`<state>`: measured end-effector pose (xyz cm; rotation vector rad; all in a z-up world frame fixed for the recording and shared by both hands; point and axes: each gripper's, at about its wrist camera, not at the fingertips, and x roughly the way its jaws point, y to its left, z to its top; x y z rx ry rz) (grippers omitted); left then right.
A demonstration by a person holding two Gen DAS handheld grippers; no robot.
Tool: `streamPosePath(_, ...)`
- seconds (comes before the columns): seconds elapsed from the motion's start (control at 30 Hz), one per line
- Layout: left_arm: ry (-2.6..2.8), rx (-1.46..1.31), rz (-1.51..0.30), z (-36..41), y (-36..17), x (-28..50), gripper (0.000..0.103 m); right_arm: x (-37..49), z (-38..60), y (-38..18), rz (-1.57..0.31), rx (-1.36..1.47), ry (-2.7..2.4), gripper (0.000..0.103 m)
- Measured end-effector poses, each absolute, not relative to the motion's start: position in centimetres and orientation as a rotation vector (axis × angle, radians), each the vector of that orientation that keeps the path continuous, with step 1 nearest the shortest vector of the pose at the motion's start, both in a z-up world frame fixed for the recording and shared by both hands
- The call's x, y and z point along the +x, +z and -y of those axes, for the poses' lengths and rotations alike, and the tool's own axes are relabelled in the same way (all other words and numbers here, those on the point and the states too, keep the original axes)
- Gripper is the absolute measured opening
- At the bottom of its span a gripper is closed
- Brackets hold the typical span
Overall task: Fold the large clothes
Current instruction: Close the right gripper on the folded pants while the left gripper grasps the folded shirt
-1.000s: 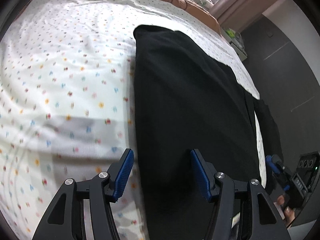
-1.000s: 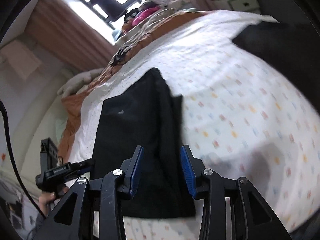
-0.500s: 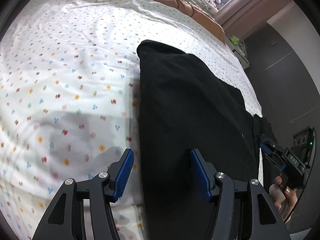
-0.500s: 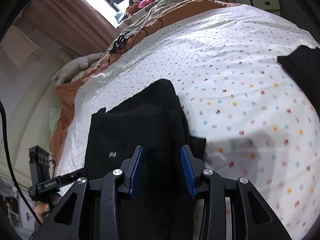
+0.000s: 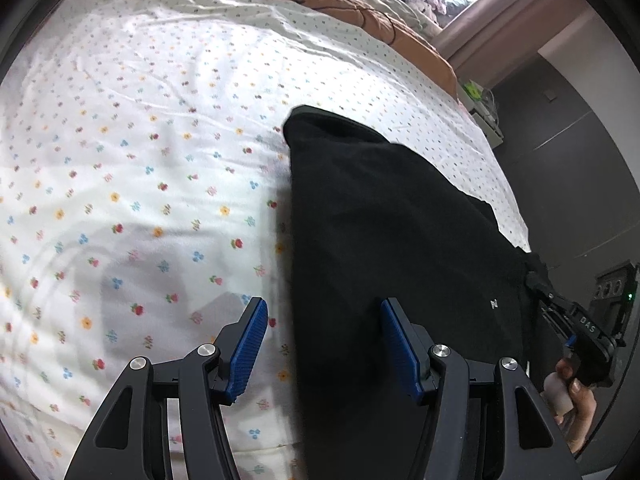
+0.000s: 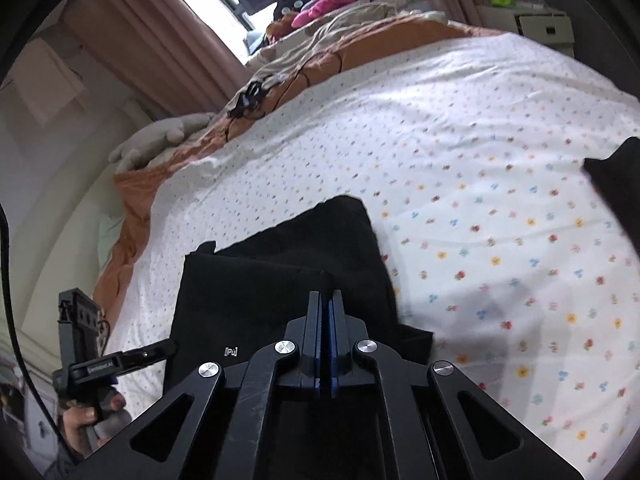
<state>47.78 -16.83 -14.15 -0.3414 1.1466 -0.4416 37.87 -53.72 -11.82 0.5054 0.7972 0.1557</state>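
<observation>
**Floral sheet, black garment, one gripper pinched**

Floral sheet (image 5: 132,168) covers the bed, with an orange blanket (image 6: 384,48) and curtains (image 6: 160,40) beyond. On the sheet lies the black garment (image 5: 392,240), folded into a long strip near the bed's edge. The left gripper (image 5: 322,344) hovers over the garment's left edge, jaws apart, gripping nothing. The right gripper (image 6: 325,320) has its blue pads pressed together low over the garment's near end; whether cloth is caught between them cannot be told.
</observation>
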Motion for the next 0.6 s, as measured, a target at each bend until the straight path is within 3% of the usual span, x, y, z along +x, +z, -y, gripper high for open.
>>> streamPosePath(0.6,-0.379,-0.293,-1.155,21.7,-13.9,53.4,0.060,37.4,56.6,-16.7,-0.866,0.632,0.103,0.002)
